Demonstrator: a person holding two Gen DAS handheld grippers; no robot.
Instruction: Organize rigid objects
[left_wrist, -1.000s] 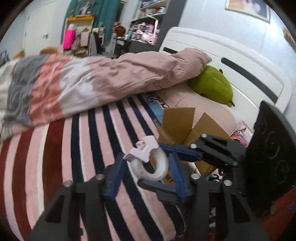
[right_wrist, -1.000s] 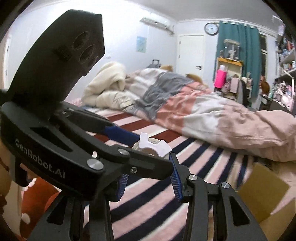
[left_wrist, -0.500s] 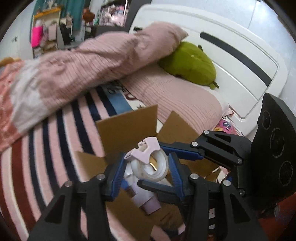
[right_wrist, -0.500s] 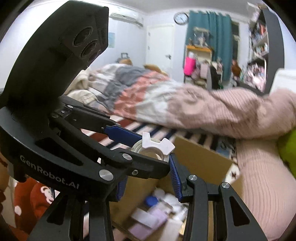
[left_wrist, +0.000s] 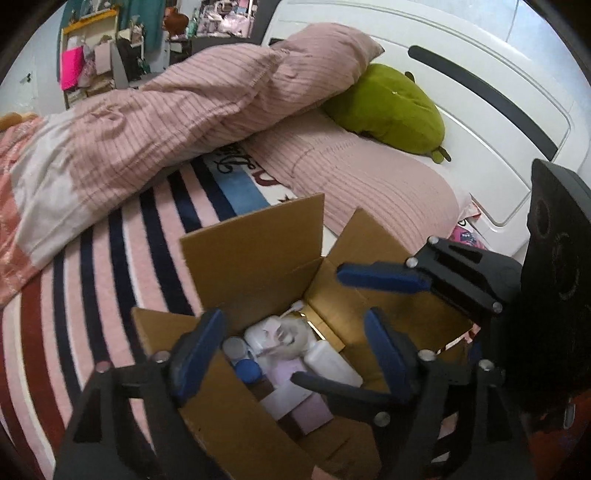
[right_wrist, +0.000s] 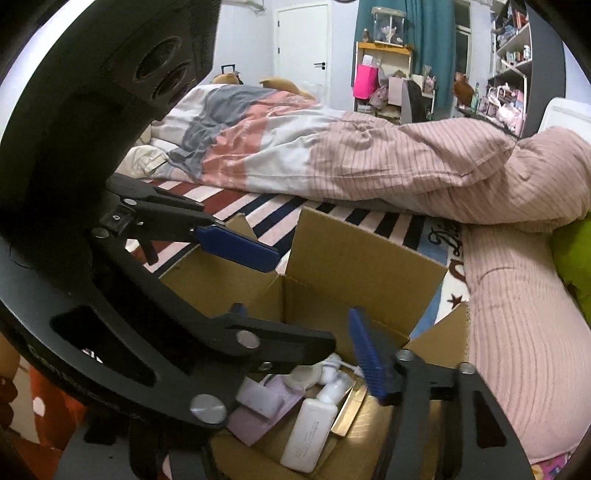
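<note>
Both grippers hang over the open cardboard box (left_wrist: 255, 258) on the striped bed (left_wrist: 110, 266), each with its jaws spread apart and gripping nothing. The left gripper (left_wrist: 291, 343) frames the tape dispenser (left_wrist: 291, 338), which lies down in the box among white bottles, blurred, so its long axis and heading are hard to read. From the right gripper (right_wrist: 295, 339), the other gripper's frame covers most of the dispenser (right_wrist: 306, 376). A white pump bottle (right_wrist: 310, 428) lies lengthwise, its nozzle toward the box's far wall.
</note>
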